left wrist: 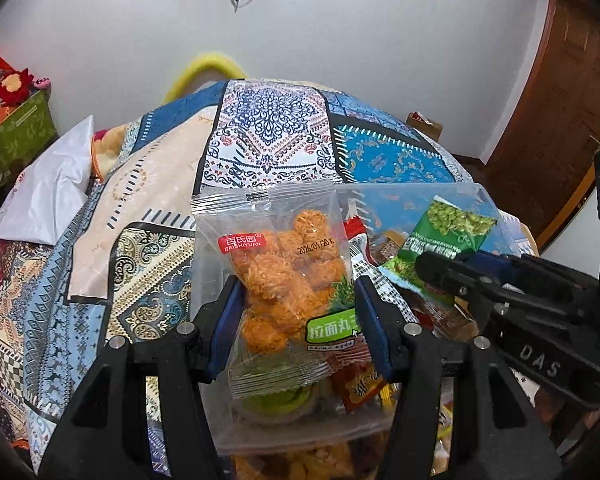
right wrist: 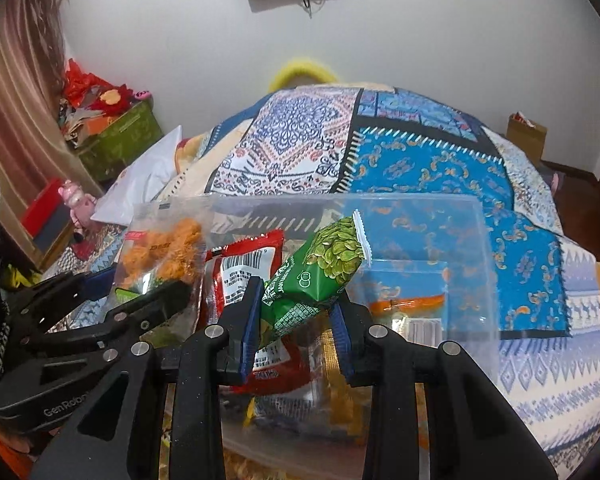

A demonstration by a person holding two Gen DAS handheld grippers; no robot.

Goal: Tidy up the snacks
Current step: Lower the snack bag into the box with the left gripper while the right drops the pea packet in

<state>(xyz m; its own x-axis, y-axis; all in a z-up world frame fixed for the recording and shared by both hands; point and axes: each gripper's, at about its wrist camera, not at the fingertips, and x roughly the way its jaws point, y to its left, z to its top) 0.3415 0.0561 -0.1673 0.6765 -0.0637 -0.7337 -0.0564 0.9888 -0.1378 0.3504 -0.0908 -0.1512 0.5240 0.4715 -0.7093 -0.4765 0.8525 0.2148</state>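
My left gripper is shut on a clear packet of orange noodle balls, held upright over a clear plastic box. The packet also shows in the right wrist view, with the left gripper around it. My right gripper is shut on a green pea snack packet, tilted up to the right above the box. That green packet and the right gripper show at the right of the left wrist view. A red packet and several other snacks lie in the box.
The box rests on a bed with a patterned blue patchwork cover. A white pillow lies at the left. A green storage box with red things stands by the wall. A wooden door is at the right.
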